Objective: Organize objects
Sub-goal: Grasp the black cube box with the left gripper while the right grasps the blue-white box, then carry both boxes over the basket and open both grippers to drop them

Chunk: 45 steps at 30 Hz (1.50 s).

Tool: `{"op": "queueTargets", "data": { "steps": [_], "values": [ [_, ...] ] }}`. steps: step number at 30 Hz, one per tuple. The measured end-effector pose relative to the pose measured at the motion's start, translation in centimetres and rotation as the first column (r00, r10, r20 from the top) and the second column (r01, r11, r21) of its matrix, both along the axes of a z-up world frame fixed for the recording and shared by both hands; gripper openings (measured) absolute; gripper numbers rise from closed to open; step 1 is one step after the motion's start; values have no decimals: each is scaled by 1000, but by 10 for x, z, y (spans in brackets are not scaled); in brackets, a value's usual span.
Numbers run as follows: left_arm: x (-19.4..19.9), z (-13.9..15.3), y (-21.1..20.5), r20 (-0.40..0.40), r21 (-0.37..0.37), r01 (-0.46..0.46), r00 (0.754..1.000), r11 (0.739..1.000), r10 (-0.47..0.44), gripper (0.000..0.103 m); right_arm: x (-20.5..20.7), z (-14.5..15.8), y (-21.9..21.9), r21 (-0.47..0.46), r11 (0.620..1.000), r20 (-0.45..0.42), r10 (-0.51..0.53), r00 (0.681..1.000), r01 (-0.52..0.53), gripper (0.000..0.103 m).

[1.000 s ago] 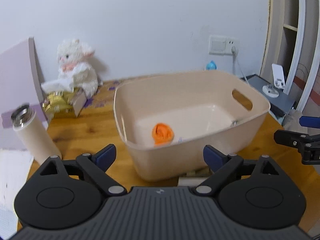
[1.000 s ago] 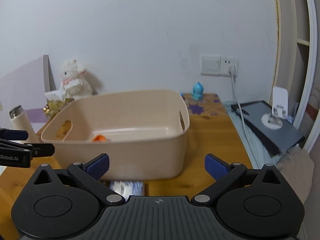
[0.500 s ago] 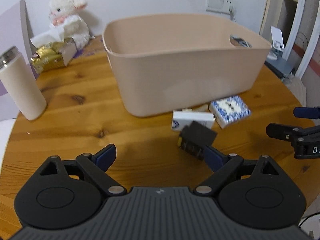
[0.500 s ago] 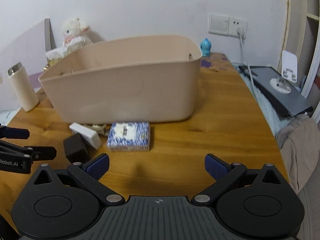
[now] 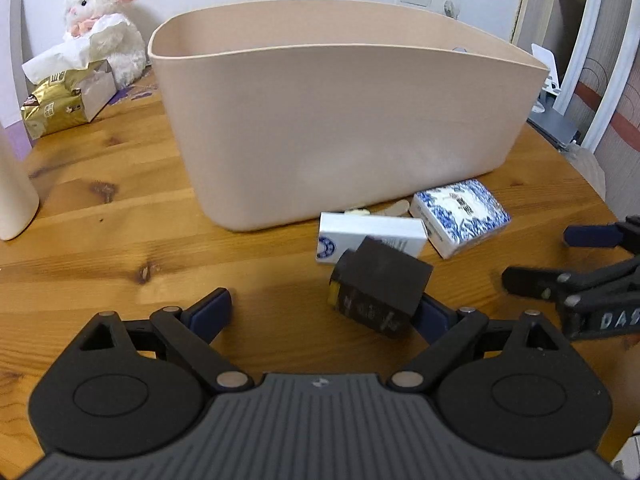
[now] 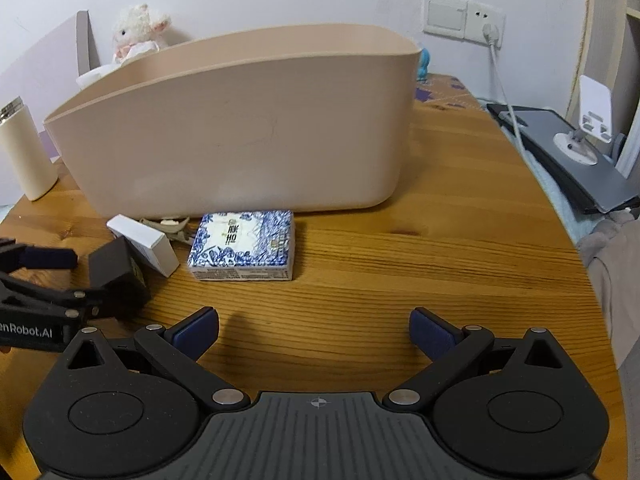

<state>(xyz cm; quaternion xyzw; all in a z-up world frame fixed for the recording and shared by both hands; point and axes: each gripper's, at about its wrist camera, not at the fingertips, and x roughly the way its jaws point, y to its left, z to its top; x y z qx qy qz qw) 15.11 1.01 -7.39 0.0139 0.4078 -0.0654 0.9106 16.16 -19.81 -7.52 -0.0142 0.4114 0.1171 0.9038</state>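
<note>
Left gripper (image 5: 322, 310) now lower, wide open, black box (image 5: 380, 290) hiding right fingertip, right gripper (image 6: 314, 332) open, empty, bin (image 5: 340, 120) interior hidden

On the wooden table (image 6: 400, 264) there are one beige bin (image 6: 240, 132), three small boxes, namely one black (image 5: 380, 284), one white (image 5: 370, 232) and one blue-patterned (image 6: 244, 246), one cream bottle (image 6: 26, 152), one plush lamb (image 5: 106, 28) and one gold tissue pack (image 5: 64, 96).

bin (image 5: 340, 120) interior hidden, flask (image 5: 14, 184) cut off, right gripper (image 5: 560, 260) blurred
</note>
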Motion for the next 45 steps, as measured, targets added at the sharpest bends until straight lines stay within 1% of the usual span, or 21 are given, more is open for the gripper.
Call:
{"op": "queueTargets", "data": {
  "steps": [4,8,13,16,18,19,20,21,22,23,24,25,29,33,39,45],
  "values": [
    [7,-2,-2,15,15,-7,1000,1000,7,96,3,-5,13,-37,999,38,27,999,-26,103],
    [10,-3,4,27,32,-31,999,999,30,95,7,-8,22,-48,998,64,44,997,-41,103],
    [14,-2,15,39,27,-48,998,999,47,92,14,-9,32,-43,998,82,56,995,-52,103],
    [18,-1,18,39,27,-48,998,999,46,88,18,-9,36,-37,998,90,58,994,-55,103],
    [17,0,18,40,29,-40,998,999,39,83,19,-9,38,-38,998,95,61,994,-57,101],
    [16,1,18,40,29,-36,999,999,35,79,19,-9,40,-40,997,99,64,993,-60,100],
    [16,1,17,41,31,-31,999,999,30,74,19,-9,41,-41,997,102,67,992,-63,95],
    [15,2,16,41,28,-26,999,999,25,72,18,-8,40,-39,997,107,71,992,-67,89],
    [14,3,15,43,26,-22,999,999,21,67,17,-7,40,-37,997,110,71,991,-68,85],
    [13,3,15,45,26,-19,999,999,18,59,17,-6,41,-34,997,110,73,991,-70,77],
    [12,4,14,47,24,-13,999,1000,12,54,17,-5,41,-33,997,113,75,991,-72,65],
    [12,4,13,47,22,-6,999,1000,5,47,15,-4,43,-35,997,116,78,990,-74,60],
    [7,5,10,38,17,6,999,1000,-7,47,12,-2,43,-33,996,103,81,991,-78,60],
    [1,8,12,22,-19,3,1000,1000,-3,47,1,2,39,-22,997,101,78,992,-76,60],
    [-15,25,13,56,-21,0,998,1000,1,47,-19,27,22,1,999,158,53,986,-54,60],
    [-27,53,12,118,-22,13,993,1000,-10,47,-32,58,6,25,999,238,31,971,-38,60]
  ]
}}
